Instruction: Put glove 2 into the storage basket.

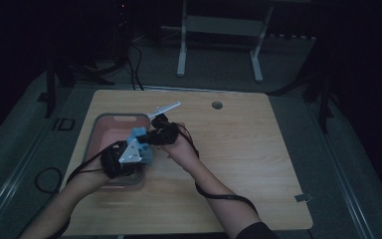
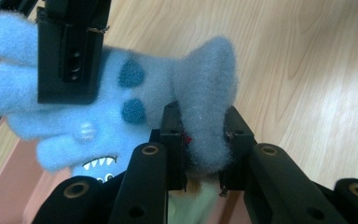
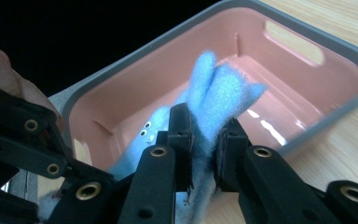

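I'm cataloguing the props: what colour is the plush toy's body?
Light blue plush toy with darker blue spots, clearest in the left gripper view.

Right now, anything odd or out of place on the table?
Nothing spilled or broken. One oddity: the blue plush toy is pinched by both the left gripper and the right gripper, held above the pink bin instead of lying in it.

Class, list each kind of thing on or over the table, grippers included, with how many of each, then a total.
Soft toy: 1
Tub: 1
Grippers, left gripper and right gripper: 2
Total: 4
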Tool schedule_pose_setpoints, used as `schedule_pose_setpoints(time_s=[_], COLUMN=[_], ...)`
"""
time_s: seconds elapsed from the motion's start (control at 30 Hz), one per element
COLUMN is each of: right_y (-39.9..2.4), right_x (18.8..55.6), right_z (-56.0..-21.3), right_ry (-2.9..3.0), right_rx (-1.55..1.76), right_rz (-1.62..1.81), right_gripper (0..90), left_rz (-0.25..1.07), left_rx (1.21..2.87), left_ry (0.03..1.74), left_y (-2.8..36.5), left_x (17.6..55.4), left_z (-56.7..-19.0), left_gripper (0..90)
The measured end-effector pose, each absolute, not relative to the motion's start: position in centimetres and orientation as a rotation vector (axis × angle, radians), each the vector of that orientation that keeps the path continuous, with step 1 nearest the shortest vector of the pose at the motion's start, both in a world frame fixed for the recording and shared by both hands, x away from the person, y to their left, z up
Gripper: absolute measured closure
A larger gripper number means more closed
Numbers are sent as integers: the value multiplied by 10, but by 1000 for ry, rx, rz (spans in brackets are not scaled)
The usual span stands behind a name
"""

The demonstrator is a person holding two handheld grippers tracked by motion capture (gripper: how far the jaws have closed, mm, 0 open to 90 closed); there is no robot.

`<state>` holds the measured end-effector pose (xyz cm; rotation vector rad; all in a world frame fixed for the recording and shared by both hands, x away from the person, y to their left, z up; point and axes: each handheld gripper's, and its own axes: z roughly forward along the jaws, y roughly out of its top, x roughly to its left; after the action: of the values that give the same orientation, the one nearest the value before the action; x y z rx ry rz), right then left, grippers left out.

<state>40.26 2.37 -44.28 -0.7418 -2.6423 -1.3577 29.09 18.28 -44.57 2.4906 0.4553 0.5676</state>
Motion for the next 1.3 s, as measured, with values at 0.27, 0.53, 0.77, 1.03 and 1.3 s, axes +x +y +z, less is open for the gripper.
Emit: schedule_pose_setpoints(time_s=[0.27, 0.53, 0.77, 1.03, 1.3], right_y=[60, 68, 71, 78, 78], right_x=[403, 405, 407, 408, 412], right_z=[-458, -474, -487, -494, -492], right_ry=[-2593, -2607, -2665, -2738, -2737], right_rx=[-719, -721, -736, -712, -714], right_rz=[-1368, -1304, -1228, -1141, -1153], right_gripper=[799, 799, 797, 750, 502], left_rz=[548, 489, 456, 384, 386], left_rx=[2527, 2538, 2577, 2597, 2586], left_ry=[517, 549, 567, 602, 638], left_y=[212, 221, 218, 218, 217], left_x=[289, 291, 296, 303, 304], left_z=[-456, -472, -484, -493, -493], left_gripper=[762, 761, 761, 746, 599])
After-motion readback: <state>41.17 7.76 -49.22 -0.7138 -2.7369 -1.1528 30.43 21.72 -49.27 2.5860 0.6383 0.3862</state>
